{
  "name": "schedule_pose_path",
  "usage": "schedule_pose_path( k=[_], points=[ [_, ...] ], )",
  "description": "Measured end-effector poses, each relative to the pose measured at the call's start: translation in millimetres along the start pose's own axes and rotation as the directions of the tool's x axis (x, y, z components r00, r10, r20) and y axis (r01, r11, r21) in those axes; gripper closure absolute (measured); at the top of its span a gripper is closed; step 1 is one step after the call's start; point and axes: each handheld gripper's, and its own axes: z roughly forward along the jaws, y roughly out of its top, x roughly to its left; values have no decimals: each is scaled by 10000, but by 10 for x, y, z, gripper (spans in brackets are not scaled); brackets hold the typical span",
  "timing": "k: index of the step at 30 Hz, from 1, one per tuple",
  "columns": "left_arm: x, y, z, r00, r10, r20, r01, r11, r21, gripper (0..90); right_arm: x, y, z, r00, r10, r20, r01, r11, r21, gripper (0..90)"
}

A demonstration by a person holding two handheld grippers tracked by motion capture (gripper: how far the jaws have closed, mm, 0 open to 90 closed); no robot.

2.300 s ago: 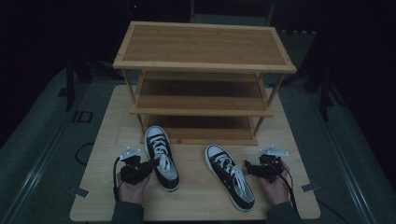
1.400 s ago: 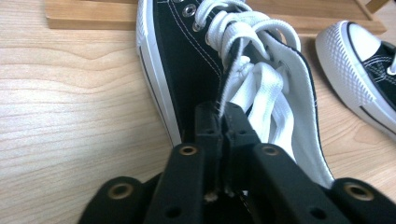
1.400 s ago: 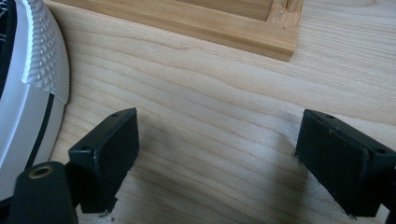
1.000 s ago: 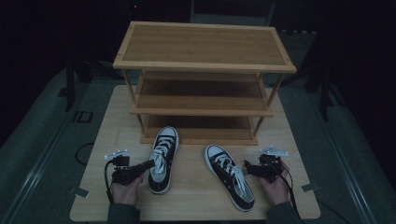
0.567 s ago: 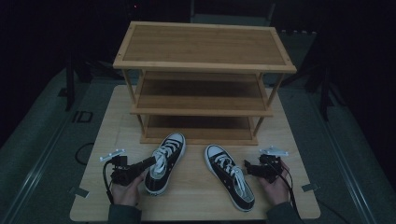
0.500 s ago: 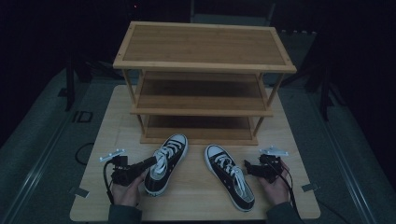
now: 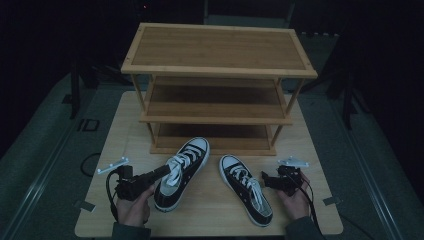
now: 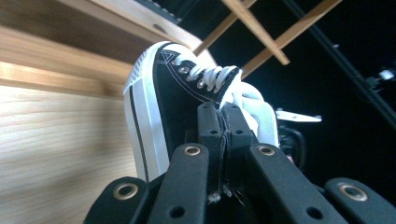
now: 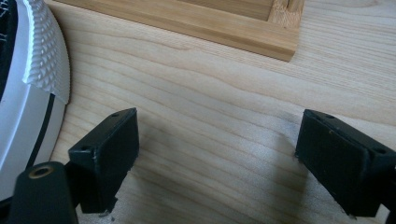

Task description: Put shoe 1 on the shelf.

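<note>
High view: left gripper (image 7: 161, 172), jaws pinching the left shoe (image 7: 182, 172) collar, has swung its toe toward the rack (image 7: 220, 120); right gripper (image 7: 265, 180) jaws spread, idle.

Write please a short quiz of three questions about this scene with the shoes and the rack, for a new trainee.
1. True or false: the left tongs are shut on the left shoe.
2. How many shelves has the wooden rack, counting its top?
3. The right tongs are: A) shut on the right shoe, B) open over bare table, C) inside the rack.

Key: 1 true; 2 three; 3 B.
</note>
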Motion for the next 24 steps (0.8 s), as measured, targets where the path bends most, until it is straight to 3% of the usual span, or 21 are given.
schedule_pose_path(
  k=[8,10,15,20,24],
  points=[
    [-216,46,-55,9971,19,761,-23,10000,46,896,0,0,0,10000,-1,1,1,10000,0,129],
    [-327,102,-80,9936,-52,1128,59,10000,-61,896,0,0,0,10000,-4,0,4,10000,-2,129],
    [-550,263,-105,9890,202,1464,-156,9994,-323,896,0,1,0,10000,5,1,-5,10000,-5,129],
    [-702,450,-38,9892,467,1388,-384,9973,-620,895,-1,2,-1,10000,-9,0,9,10000,11,129],
    [-745,618,84,9934,613,968,-512,9933,-1036,895,-1,2,0,10000,-6,0,6,10000,3,129]
  ],
)
